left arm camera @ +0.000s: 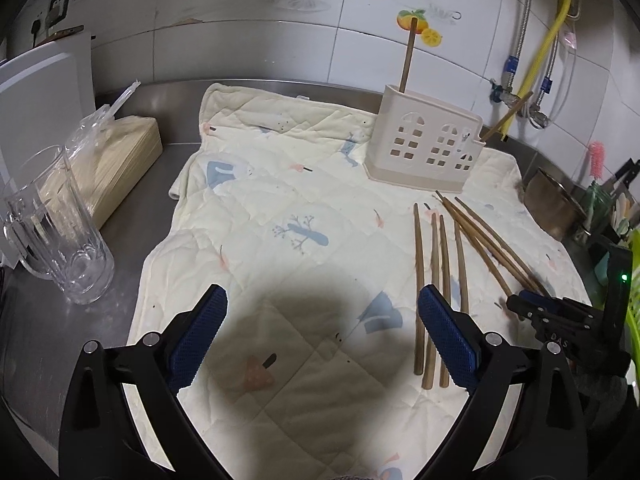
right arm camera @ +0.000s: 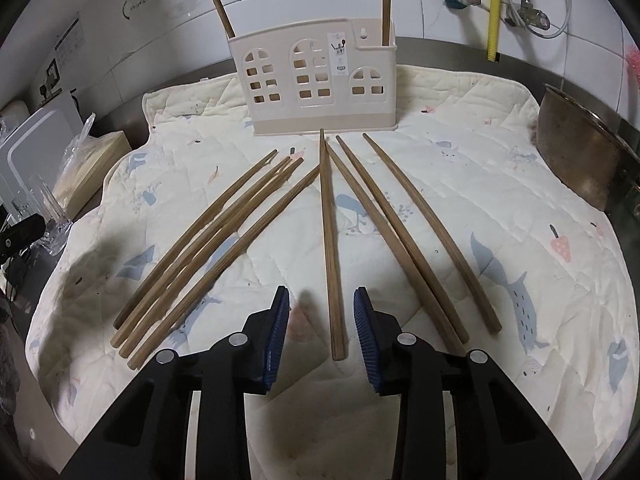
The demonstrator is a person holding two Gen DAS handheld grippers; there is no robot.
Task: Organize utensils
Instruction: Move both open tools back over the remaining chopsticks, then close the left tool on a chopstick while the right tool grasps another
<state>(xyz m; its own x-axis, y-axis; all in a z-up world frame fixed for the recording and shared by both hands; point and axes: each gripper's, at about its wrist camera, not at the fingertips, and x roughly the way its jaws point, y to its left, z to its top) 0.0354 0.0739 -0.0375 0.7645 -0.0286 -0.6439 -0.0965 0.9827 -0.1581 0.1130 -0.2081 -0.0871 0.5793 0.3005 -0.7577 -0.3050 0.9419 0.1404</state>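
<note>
Several brown wooden chopsticks (right arm camera: 332,240) lie fanned out on a quilted cream cloth (right arm camera: 520,220); they also show in the left wrist view (left arm camera: 440,272). A beige house-shaped utensil holder (right arm camera: 316,80) stands at the back with two chopsticks upright in it; it also shows in the left wrist view (left arm camera: 424,144). My right gripper (right arm camera: 322,300) is open, its jaws on either side of the near end of one chopstick. My left gripper (left arm camera: 322,296) is open and empty over bare cloth, left of the chopsticks. The right gripper's body (left arm camera: 560,316) shows at the right edge.
A clear glass pitcher (left arm camera: 56,224) and a wrapped pack of wooden sticks (left arm camera: 116,164) stand on the steel counter at the left. A metal pot (right arm camera: 580,152) sits at the cloth's right edge. Tiled wall and pipes (left arm camera: 544,44) are behind.
</note>
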